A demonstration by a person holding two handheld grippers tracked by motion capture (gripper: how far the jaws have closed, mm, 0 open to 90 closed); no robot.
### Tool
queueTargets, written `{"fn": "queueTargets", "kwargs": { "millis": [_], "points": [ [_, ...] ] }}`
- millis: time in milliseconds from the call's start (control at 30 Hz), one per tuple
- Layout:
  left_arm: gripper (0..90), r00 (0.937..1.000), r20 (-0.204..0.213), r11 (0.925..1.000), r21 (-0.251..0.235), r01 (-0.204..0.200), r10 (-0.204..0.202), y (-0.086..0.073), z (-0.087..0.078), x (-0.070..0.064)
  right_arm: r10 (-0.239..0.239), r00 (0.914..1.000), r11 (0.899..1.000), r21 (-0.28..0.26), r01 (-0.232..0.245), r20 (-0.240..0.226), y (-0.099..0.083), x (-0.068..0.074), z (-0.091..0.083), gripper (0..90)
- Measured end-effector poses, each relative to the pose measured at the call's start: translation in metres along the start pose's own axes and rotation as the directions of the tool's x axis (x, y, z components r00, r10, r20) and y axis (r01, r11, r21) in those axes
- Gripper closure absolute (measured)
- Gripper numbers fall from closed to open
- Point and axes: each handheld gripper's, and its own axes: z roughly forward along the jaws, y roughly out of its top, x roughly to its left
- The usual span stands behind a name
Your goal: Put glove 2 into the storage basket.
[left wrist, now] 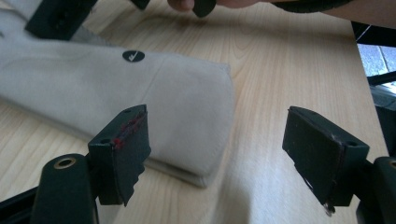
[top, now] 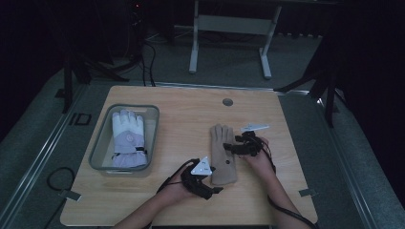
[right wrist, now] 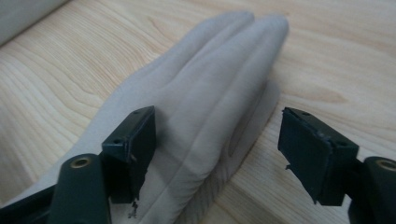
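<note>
A tan glove (top: 222,153) lies flat on the wooden table (top: 186,124), fingers pointing away from the person. My left gripper (top: 213,188) stands open at the glove's cuff; in the left gripper view the cuff corner (left wrist: 201,116) lies between the spread jaws, one jaw over the fabric. My right gripper (top: 231,148) is open at the glove's right side; in the right gripper view the glove's fingers (right wrist: 219,79) run between the jaws. A white and lilac glove (top: 128,138) lies in a grey bin (top: 154,136) at the left.
A round grommet hole (top: 228,102) sits near the table's far edge. A white desk frame (top: 229,36) stands on the floor beyond. Dark stands flank the table on both sides.
</note>
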Motion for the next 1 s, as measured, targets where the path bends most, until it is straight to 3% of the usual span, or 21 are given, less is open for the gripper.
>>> {"fn": "queueTargets", "kwargs": {
  "millis": [133,167,200,267,300,333,433,733,833,867,900,1000],
  "points": [
    [24.5,1.0000,0.001,1.0000,0.008,-0.001,0.001,0.002,0.003,0.002,0.033,0.9985,0.998,0.046,-0.031,-0.045,-0.001,-0.003,0.006,33.4],
    [25.7,0.9999,-0.006,0.9992,0.038,-0.009,0.009,0.003,0.009,0.003,0.032,0.9968,0.998,0.051,-0.028,-0.074,-0.001,-0.003,0.005,52.6],
    [25.8,0.9998,-0.011,0.9984,0.054,-0.014,0.014,0.003,0.010,0.004,0.024,0.9968,0.998,0.051,-0.020,-0.077,-0.002,-0.002,0.004,59.4],
    [25.9,0.9999,-0.012,0.9982,0.059,-0.008,0.009,0.003,0.013,0.004,-0.039,0.9984,0.998,0.048,0.041,-0.040,-0.001,0.006,0.002,67.8],
    [27.1,0.9999,-0.012,0.9982,0.059,-0.008,0.009,0.003,0.013,0.004,-0.039,0.9984,0.998,0.048,0.041,-0.040,-0.001,0.006,0.002,67.8],
    [27.6,0.9998,-0.014,0.9980,0.063,-0.011,0.012,0.002,0.015,0.003,-0.111,0.9937,0.993,0.047,0.110,0.015,-0.001,0.015,0.001,71.2],
    [28.2,0.9994,-0.026,0.9972,0.072,-0.020,0.022,0.003,0.017,0.002,-0.175,0.9822,0.984,0.048,0.172,0.069,-0.001,0.024,0.001,73.0],
    [33.3,0.9982,-0.051,0.9935,0.110,-0.026,0.032,0.004,0.023,0.002,-0.140,0.9878,0.990,0.025,0.139,0.067,-0.004,0.023,0.001,73.1],
    [37.7,0.9956,-0.079,0.9907,0.130,-0.040,0.051,0.005,0.024,0.001,-0.140,0.9875,0.990,0.028,0.139,0.072,-0.004,0.024,0.001,73.1],
    [37.8,0.9909,-0.099,0.9852,0.154,-0.074,0.090,0.007,0.026,-0.003,-0.139,0.9876,0.990,0.031,0.137,0.073,-0.003,0.024,0.001,73.1],
    [37.8,0.9909,-0.099,0.9852,0.154,-0.074,0.090,0.007,0.026,-0.003,-0.139,0.9876,0.990,0.031,0.137,0.073,-0.003,0.024,0.001,73.1],
    [39.3,0.9832,-0.124,0.9758,0.189,-0.109,0.134,0.009,0.029,-0.007,-0.139,0.9874,0.990,0.036,0.137,0.075,-0.003,0.024,0.001,73.1]
  ]
}}
